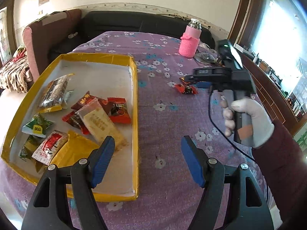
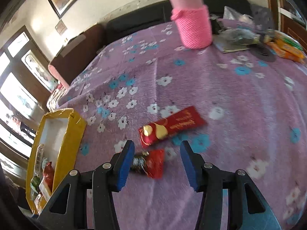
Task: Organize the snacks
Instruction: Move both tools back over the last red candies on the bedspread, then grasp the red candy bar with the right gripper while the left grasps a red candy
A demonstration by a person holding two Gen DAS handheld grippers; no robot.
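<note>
Two loose snacks lie on a purple tablecloth printed with white and blue flowers: a long red packet with gold script too blurred to read, and just nearer the camera a small red-and-black candy. The right gripper hangs over that candy with its jaws wide apart and nothing between them; the candy sits close to the left blue pad, though whether they touch is hard to judge through the motion blur. The left gripper is likewise spread wide and empty, poised over the near right edge of a yellow-rimmed tray. Inside the tray sit roughly ten wrapped snacks, red, green, gold and clear, their printing too small to read. At the far side of the table stands a bottle in a pink knitted sleeve; its cap is cut off in the right wrist view. Behind it runs a dark sofa, beside a maroon armchair.
</note>
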